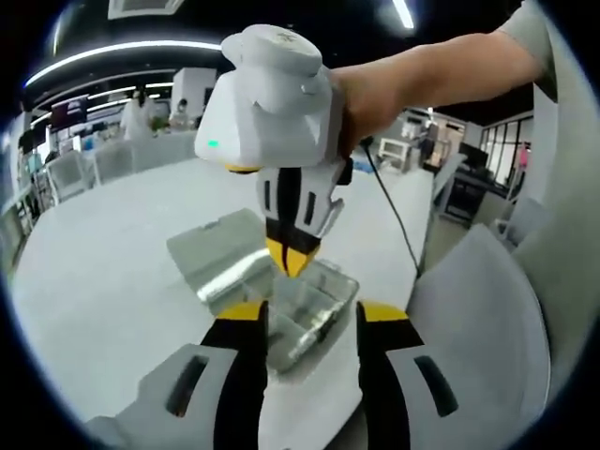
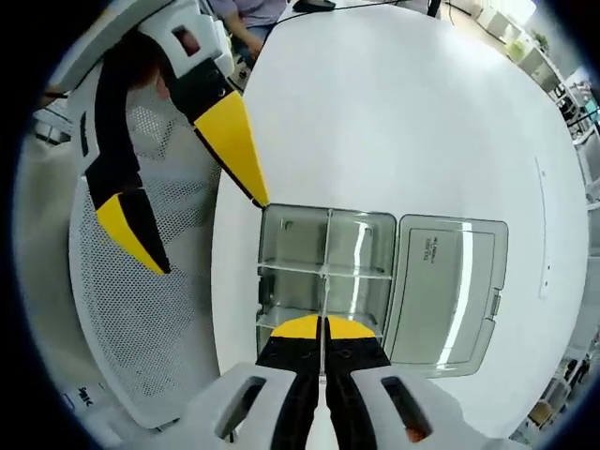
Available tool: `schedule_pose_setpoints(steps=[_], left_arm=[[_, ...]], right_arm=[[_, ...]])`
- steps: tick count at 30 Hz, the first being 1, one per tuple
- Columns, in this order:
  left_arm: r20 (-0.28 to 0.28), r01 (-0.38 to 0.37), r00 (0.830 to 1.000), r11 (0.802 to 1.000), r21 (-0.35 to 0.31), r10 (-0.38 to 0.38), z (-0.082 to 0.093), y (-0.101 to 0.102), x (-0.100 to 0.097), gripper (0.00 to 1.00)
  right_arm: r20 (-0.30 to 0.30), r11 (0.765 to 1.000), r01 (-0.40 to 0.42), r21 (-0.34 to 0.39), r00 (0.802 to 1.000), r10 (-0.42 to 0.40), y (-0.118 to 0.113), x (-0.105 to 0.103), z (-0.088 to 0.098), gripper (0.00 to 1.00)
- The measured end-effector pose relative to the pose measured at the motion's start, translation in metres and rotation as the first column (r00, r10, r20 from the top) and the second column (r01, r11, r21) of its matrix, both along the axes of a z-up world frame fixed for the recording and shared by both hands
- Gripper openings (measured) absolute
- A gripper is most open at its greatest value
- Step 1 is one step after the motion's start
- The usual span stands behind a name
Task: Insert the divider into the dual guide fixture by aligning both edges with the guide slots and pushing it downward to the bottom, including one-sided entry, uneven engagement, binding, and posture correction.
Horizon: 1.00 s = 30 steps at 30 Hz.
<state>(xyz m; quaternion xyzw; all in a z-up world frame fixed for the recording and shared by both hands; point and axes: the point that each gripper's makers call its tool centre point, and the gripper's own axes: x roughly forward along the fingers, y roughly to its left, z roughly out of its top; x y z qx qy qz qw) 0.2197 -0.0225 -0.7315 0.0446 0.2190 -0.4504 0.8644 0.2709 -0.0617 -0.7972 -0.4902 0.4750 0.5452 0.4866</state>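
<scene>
My right tongs (image 2: 323, 330) clenched the divider (image 2: 324, 281) edge-on, standing directly over the clear box (image 2: 281, 246) near the table (image 2: 394, 112) edge; left tongs (image 2: 202, 187) gaped beside it.

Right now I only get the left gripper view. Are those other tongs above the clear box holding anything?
Observer: Yes. In the right gripper view, the right tongs are shut on a thin clear divider, seen edge-on over the middle of the box.
Operator: And where are my own tongs?
Observer: The left tongs are open, with one yellow tip at the box's corner. I cannot tell whether it touches.
</scene>
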Motion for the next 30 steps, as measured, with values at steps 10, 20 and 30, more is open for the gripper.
schedule_pose_setpoints(steps=[10,20,30], left_arm=[[0.003,-0.002,1.000,1.000,0.000,0.002,0.003,0.000,-0.001,0.36],[0.003,-0.008,1.000,1.000,-0.004,0.008,0.001,0.003,0.000,0.35],[0.005,-0.008,1.000,1.000,-0.003,0.008,0.002,0.001,-0.003,0.35]], right_arm=[[0.033,0.999,-0.042,-0.019,0.999,0.043,0.000,-0.004,-0.003,0.00],[0.064,0.997,-0.074,-0.020,0.995,0.075,-0.002,-0.003,-0.007,0.00],[0.072,0.996,-0.085,-0.009,0.994,0.085,0.000,-0.003,-0.013,0.00]])
